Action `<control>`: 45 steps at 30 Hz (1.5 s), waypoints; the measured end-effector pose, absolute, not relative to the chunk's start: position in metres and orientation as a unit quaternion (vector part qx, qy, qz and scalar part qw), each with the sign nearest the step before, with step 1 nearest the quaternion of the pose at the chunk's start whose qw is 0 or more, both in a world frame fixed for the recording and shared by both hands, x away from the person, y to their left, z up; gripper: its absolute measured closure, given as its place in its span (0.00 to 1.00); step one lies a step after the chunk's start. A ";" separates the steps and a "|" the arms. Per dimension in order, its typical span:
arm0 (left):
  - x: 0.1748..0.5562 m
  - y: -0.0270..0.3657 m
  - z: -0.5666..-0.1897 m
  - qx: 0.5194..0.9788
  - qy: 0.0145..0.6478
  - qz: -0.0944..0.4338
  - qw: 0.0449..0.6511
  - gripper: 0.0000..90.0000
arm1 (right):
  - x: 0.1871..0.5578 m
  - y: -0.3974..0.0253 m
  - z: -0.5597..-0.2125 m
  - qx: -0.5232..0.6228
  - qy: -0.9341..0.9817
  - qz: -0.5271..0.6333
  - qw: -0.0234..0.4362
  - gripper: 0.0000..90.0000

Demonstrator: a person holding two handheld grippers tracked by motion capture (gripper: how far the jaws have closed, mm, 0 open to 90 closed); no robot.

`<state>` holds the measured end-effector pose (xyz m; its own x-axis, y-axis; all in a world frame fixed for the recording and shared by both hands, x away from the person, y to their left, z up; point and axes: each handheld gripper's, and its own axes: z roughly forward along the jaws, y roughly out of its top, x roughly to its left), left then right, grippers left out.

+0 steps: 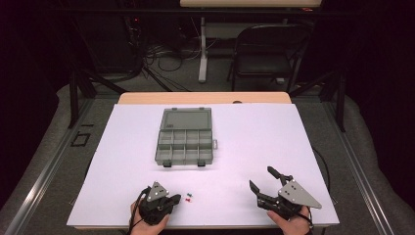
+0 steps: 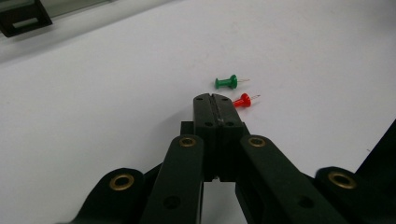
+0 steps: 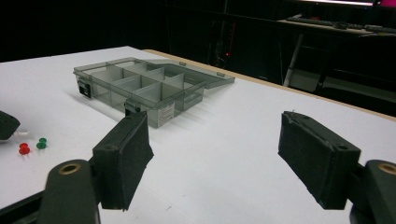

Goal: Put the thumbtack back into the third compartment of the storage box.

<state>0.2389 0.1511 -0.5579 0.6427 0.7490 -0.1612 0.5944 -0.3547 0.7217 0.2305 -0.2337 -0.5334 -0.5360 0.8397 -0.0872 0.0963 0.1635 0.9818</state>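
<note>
A green push pin (image 2: 227,82) and a red push pin (image 2: 242,101) lie side by side on the white table sheet, near the front edge (image 1: 188,195). My left gripper (image 2: 213,97) is shut with nothing between its jaws, its tip just left of the red pin. In the high view that gripper (image 1: 175,198) sits at the front left, held by a hand. My right gripper (image 1: 262,179) stands wide open at the front right with nothing between its pads (image 3: 126,154). From the right gripper view the two pins (image 3: 32,146) lie far to the left.
A grey clear compartment box (image 1: 186,142) with its lid open lies in the middle of the white sheet (image 1: 254,132); it has several empty compartments (image 3: 140,86). A black folding chair (image 1: 269,51) and cables stand beyond the table's far edge.
</note>
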 end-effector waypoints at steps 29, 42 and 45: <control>0.258 0.173 -0.525 0.760 0.457 0.115 0.447 1.00 | 0.231 -0.231 -0.535 0.346 0.684 0.545 0.340 0.27; 0.295 0.158 -0.482 0.756 0.450 0.144 0.454 1.00 | 0.232 -0.233 -0.535 0.350 0.682 0.545 0.339 0.27; 0.303 0.155 -0.475 0.755 0.449 0.146 0.454 1.00 | 0.232 -0.233 -0.535 0.350 0.682 0.545 0.339 0.27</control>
